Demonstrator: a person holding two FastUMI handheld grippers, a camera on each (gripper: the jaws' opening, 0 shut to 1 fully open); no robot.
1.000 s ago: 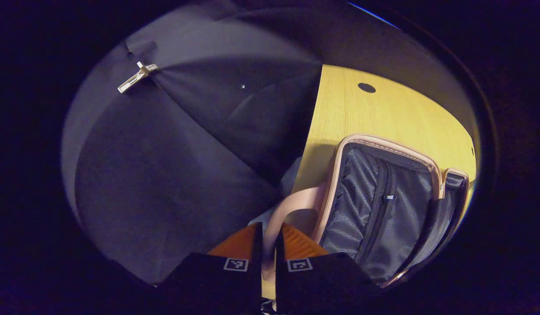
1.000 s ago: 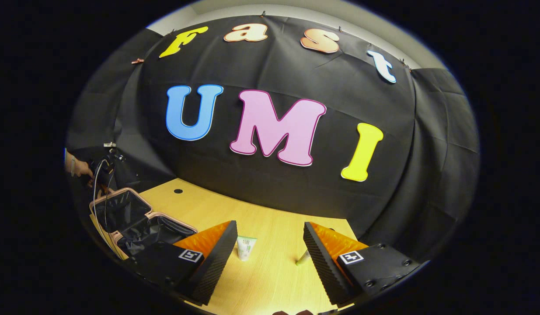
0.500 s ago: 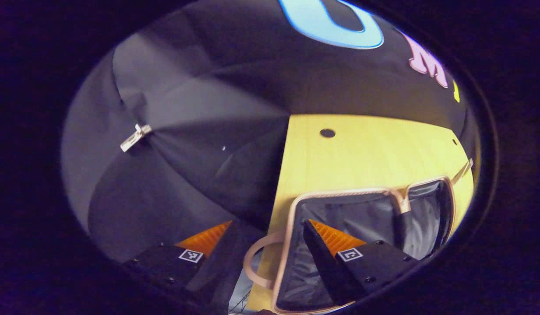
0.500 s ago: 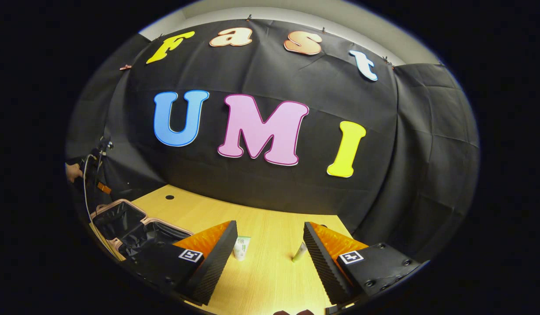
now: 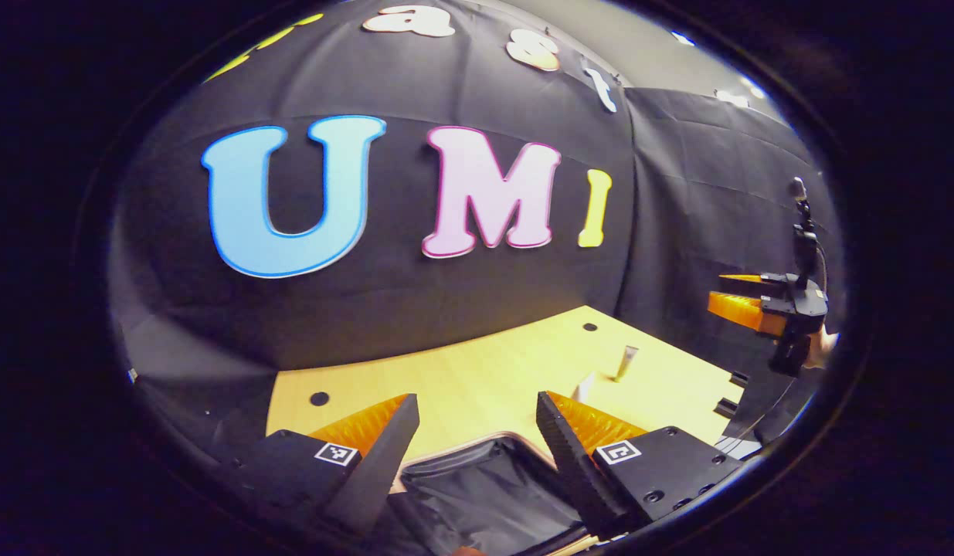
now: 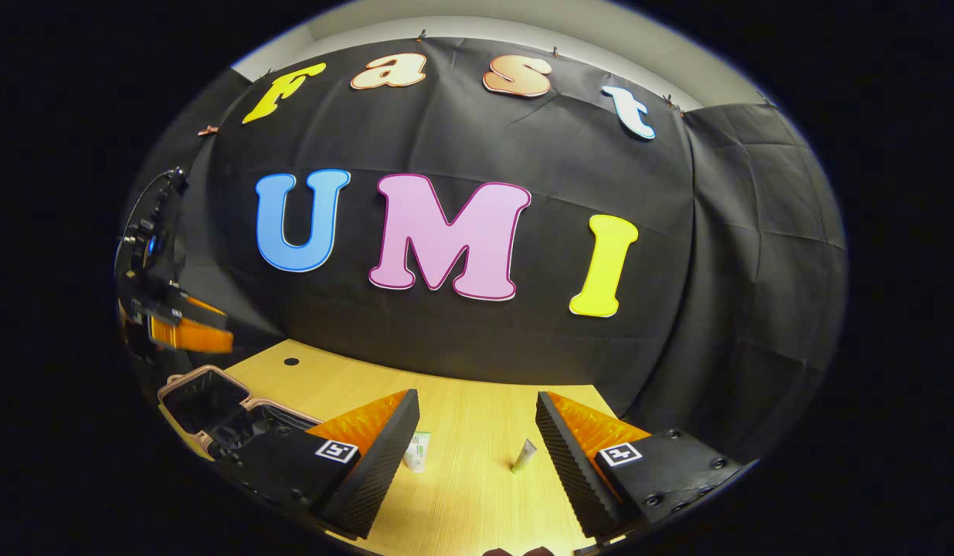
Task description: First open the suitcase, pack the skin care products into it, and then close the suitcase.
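The right tool (image 6: 473, 432) is held above the wooden bench (image 6: 477, 502), its fingers spread wide apart with nothing between them. Between the fingers, two skin care tubes stand on the bench: a white tube (image 6: 416, 452) just beside the left finger and a slimmer tube (image 6: 523, 457) near the right finger. At far left the suitcase (image 6: 214, 401) lies open, dark lining exposed. The left tool (image 6: 187, 328) hangs above it.

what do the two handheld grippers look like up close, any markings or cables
Both grippers, left gripper and right gripper, have black bolted bodies, each jaw block bearing a small square black-and-white tag. The jaws are wedge-shaped with ribbed faces. A cable rises from the right one seen afar.
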